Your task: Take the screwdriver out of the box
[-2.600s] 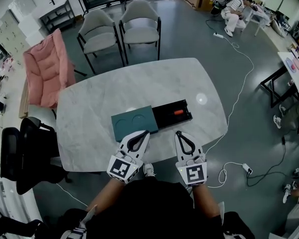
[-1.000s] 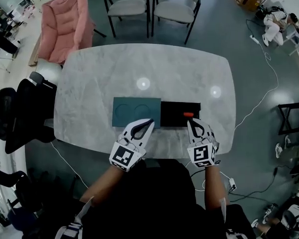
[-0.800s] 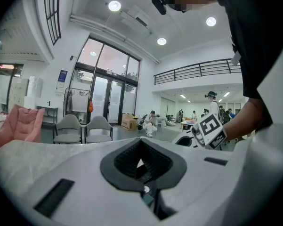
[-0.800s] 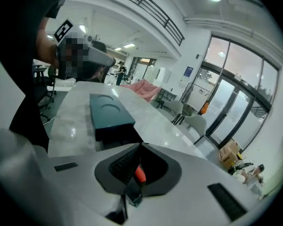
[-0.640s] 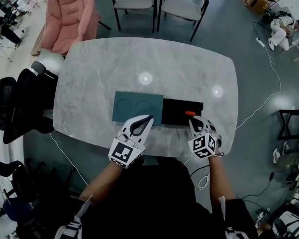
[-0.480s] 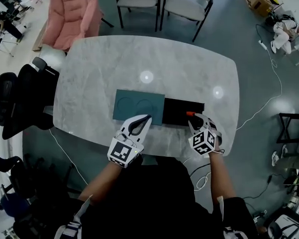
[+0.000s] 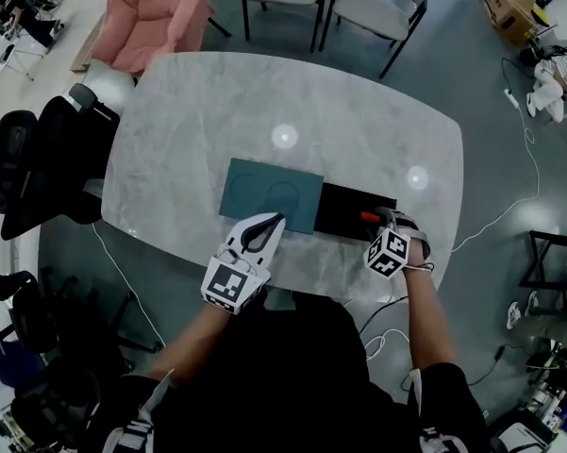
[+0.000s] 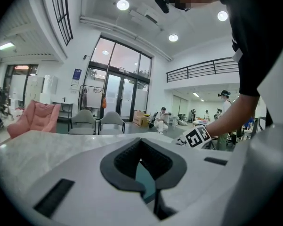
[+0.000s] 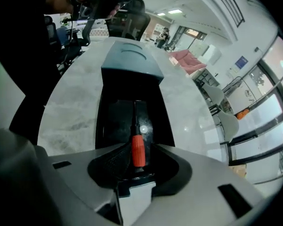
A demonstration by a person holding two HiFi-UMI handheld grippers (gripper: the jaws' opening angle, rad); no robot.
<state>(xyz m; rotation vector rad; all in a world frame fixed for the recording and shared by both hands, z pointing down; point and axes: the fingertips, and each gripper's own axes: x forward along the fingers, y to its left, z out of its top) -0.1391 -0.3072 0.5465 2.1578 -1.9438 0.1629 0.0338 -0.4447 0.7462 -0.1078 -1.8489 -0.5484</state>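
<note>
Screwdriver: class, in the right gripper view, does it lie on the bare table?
No: the screwdriver lies inside the black box, with the box's dark floor around its orange handle.

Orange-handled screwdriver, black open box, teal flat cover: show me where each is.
Orange-handled screwdriver (image 9: pixel 138 150): right gripper view, handle.
Black open box (image 7: pixel 344 210): head view, bare floor.
Teal flat cover (image 7: pixel 270 194): head view, top.

The left gripper (image 7: pixel 277 219) pointed almost level ahead of the left forearm (image 7: pixel 184 343), its jaws together at the tips and nothing held in them. To its right, the right gripper (image 7: pixel 381 218) tipped steeply down from a bent wrist (image 7: pixel 413 258). Its jaws were opening, and the orange handle of the screwdriver (image 9: pixel 138 150) lay between them, neither pad pressing it.
</note>
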